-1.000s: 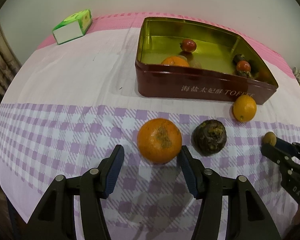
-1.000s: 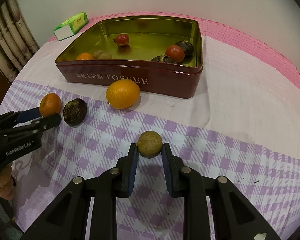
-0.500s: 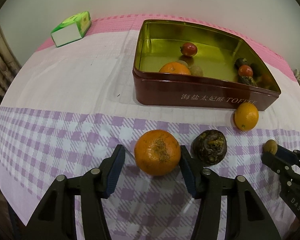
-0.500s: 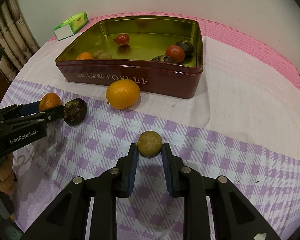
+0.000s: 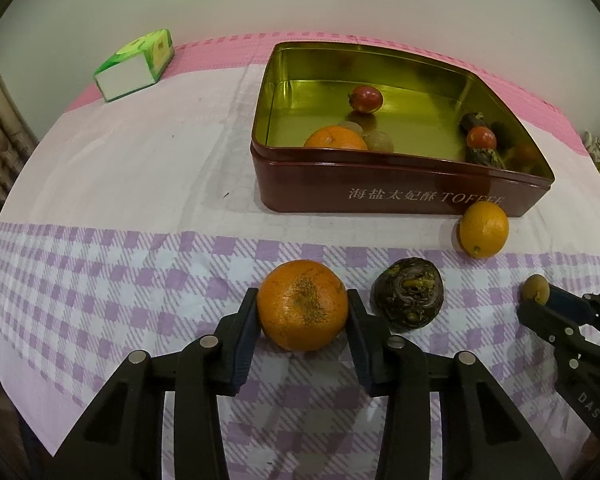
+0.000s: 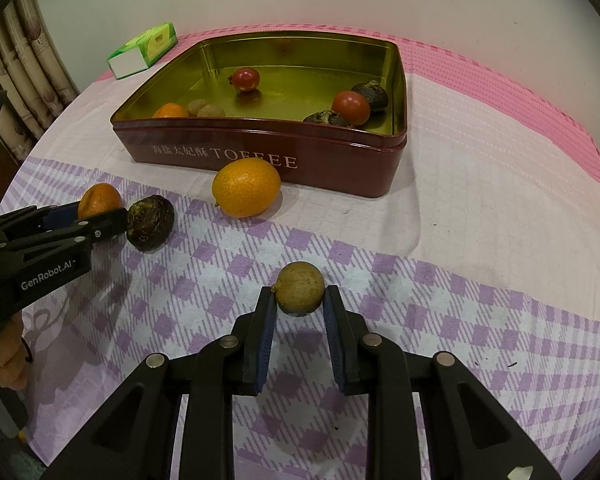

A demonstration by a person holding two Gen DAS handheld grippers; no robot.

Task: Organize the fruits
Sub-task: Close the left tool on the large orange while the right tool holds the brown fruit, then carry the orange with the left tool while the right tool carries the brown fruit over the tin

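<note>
My left gripper (image 5: 302, 307) is shut on an orange tangerine (image 5: 302, 305) on the checked cloth; it also shows in the right wrist view (image 6: 99, 201). My right gripper (image 6: 299, 297) is shut on a small brown-green round fruit (image 6: 300, 287), seen from the left wrist too (image 5: 536, 289). A dark wrinkled fruit (image 5: 408, 299) lies just right of the tangerine. A yellow-orange citrus (image 6: 246, 188) rests against the front wall of the red toffee tin (image 6: 340, 160). The tin holds several fruits, among them a red one (image 6: 245, 79) and an orange one (image 5: 335, 138).
A green and white tissue pack (image 5: 135, 65) lies at the back left on the pink cloth. Curtains (image 6: 24, 68) hang at the left. The table edge curves close in front of both grippers.
My left gripper has closed its jaws onto the tangerine, which it only straddled before. My right gripper stays shut on the small fruit and has hardly moved.
</note>
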